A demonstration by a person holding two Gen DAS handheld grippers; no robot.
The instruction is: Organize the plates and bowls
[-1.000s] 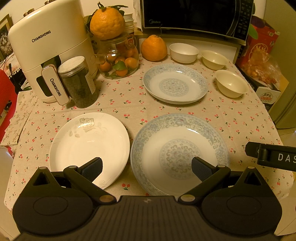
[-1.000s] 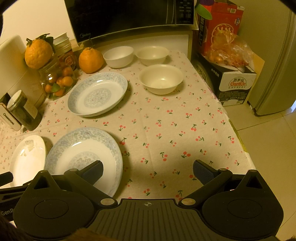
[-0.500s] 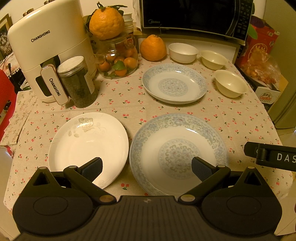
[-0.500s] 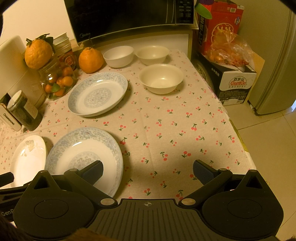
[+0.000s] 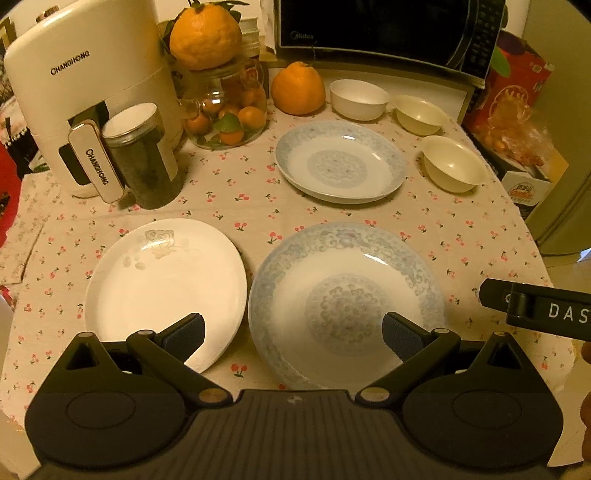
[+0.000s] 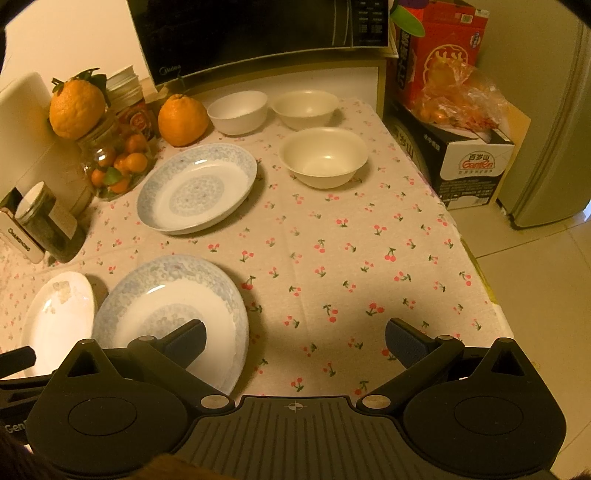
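Observation:
A plain white plate (image 5: 162, 280) and a large blue-patterned plate (image 5: 343, 302) lie side by side at the table's near edge. A smaller blue-patterned plate (image 5: 340, 162) lies behind them. Three white bowls (image 5: 358, 99) (image 5: 419, 114) (image 5: 452, 162) stand at the back right. My left gripper (image 5: 293, 334) is open and empty, above the near rims of the two front plates. My right gripper (image 6: 293, 338) is open and empty, above the tablecloth just right of the large blue plate (image 6: 173, 314). The bowls (image 6: 323, 157) also show in the right wrist view.
A white air fryer (image 5: 85, 92), a dark jar (image 5: 144, 158), a glass jar of small oranges (image 5: 225, 114) and a big orange (image 5: 298, 88) crowd the back left. A microwave (image 5: 388, 33) stands behind. Boxes (image 6: 461, 155) stand off the table's right edge.
Both grippers have stayed open and nearly still. The left wrist view has shifted very slightly. No plate or bowl has moved.

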